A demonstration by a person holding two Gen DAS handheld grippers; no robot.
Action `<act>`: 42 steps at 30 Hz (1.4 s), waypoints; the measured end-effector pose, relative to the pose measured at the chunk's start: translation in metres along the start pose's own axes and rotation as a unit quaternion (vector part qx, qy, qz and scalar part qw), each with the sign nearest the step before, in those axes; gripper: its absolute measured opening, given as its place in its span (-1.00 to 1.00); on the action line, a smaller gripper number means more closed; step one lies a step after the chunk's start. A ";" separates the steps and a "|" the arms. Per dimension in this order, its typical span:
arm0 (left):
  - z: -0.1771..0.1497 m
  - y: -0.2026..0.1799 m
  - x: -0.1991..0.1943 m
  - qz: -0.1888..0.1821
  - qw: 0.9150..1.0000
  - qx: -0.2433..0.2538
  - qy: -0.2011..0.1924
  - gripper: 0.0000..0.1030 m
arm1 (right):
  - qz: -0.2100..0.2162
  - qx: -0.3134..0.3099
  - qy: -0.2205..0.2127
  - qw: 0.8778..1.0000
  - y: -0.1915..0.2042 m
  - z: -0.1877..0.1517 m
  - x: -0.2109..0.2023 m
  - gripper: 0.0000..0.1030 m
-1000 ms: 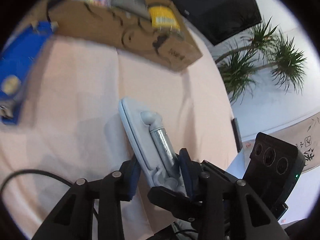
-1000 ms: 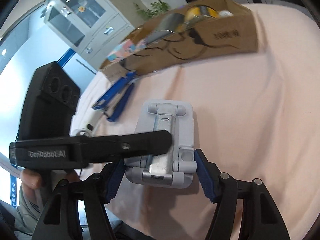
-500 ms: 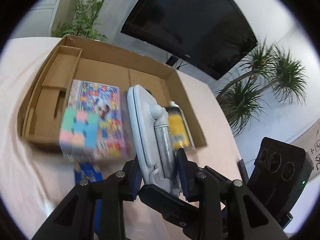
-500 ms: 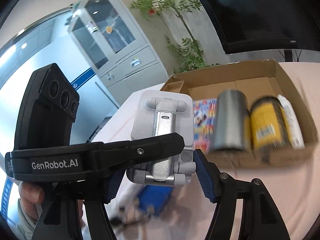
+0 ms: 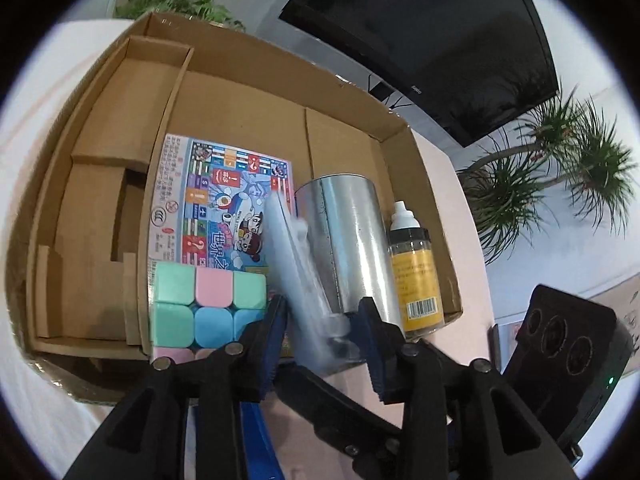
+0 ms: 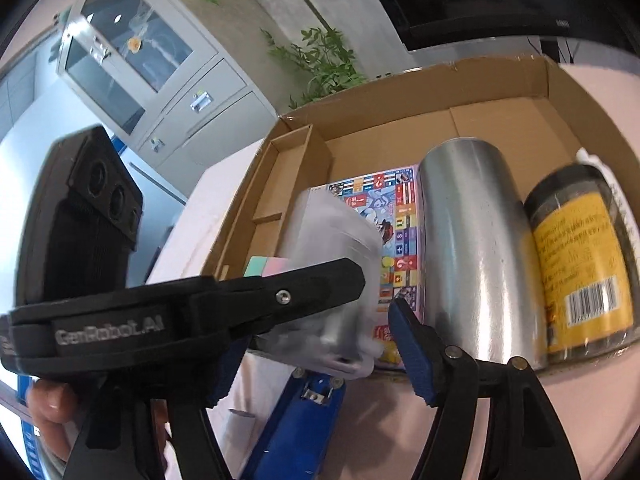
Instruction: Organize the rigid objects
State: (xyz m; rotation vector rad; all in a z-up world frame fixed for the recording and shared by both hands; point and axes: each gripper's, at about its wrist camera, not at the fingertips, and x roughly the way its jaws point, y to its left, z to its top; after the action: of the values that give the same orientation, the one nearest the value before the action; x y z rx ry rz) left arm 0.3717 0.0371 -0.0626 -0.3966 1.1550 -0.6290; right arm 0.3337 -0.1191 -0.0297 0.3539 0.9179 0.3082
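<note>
Nearest, flanking a grey folding stand (image 5: 292, 256) with the blue-padded fingers (image 5: 276, 332) of the left gripper (image 5: 322, 320); stand smeared by blur, so impossible to tell whether clamped or just loose between them. Hovering over the near wall of an open cardboard box (image 5: 240, 96), stand standing on edge, tilting up and away.

Seen from the right wrist, straddling the same stand with the right gripper (image 6: 316, 344), fingers spread wide, the visible right one showing a gap to the stand's edge. Crossing in front of it, the left tool's black body reading "GenRobot.AI" in raised letters.

Just below, lying on the pink-clothed surface (image 6: 400, 412) beside the box's near wall, a blue stapler-like tool (image 6: 304, 412).

Next, inside the box: sitting at the near edge, a pastel cube (image 5: 208, 300) in mint, pink and blue, resting on a flat colourful game box (image 5: 224, 196) printed with Chinese characters, question marks and a cartoon figure. Lying to its right, a silver can (image 5: 344, 240), then touching that, a white-capped bottle (image 5: 414, 280) wearing a yellow label with a barcode; small print too fine to read.

Farthest, hanging on the wall, a black screen (image 5: 440, 32), logo illegible.
</note>
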 end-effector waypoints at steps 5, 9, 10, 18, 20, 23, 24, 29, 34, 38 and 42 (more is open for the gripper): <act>0.002 0.006 -0.019 0.009 1.000 0.008 -0.027 -0.27 | -0.011 -0.026 -0.001 1.000 -0.005 -0.005 0.003 0.06; -0.002 0.012 -0.035 0.023 0.999 0.005 -0.048 -0.27 | -0.030 -0.048 0.011 0.998 -0.003 -0.010 0.014 -0.67; -0.006 0.011 -0.043 0.028 0.998 0.007 -0.062 -0.27 | -0.034 -0.053 0.013 0.998 -0.002 -0.011 0.016 -0.70; -0.087 -0.032 -0.110 0.149 0.949 0.104 -0.256 0.85 | -0.108 -0.132 -0.121 0.978 0.016 -0.044 -0.044 0.98; -0.109 -0.030 -0.115 0.150 0.944 0.109 -0.275 0.99 | -0.106 -0.155 -0.113 0.976 0.016 -0.063 -0.048 0.99; -0.112 0.008 -0.097 0.126 0.973 0.031 -0.191 0.98 | -0.078 -0.160 -0.073 0.981 0.003 -0.098 -0.047 0.99; -0.111 0.025 -0.090 0.109 0.982 -0.009 -0.157 0.96 | -0.072 -0.158 -0.064 0.983 -0.001 -0.106 -0.046 0.99; -0.121 0.034 -0.123 0.115 0.981 -0.025 -0.152 0.91 | -0.031 -0.155 -0.017 0.987 -0.018 -0.147 -0.049 0.99; -0.113 -0.004 -0.145 0.193 0.968 0.068 -0.143 0.93 | -0.016 -0.178 -0.014 0.984 -0.021 -0.168 -0.056 0.99; -0.099 0.020 -0.101 0.163 0.983 0.047 -0.073 0.92 | -0.003 -0.174 -0.011 0.985 -0.015 -0.174 -0.062 0.99; -0.099 0.047 -0.044 0.143 0.989 0.024 0.018 0.47 | -0.001 -0.185 -0.013 0.983 -0.010 -0.180 -0.069 0.99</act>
State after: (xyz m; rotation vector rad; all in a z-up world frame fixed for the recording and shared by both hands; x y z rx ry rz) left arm 0.2800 0.1039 -0.0945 -0.1740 1.2022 -0.4133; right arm 0.1490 -0.1264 -0.0843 0.0142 0.8162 0.4618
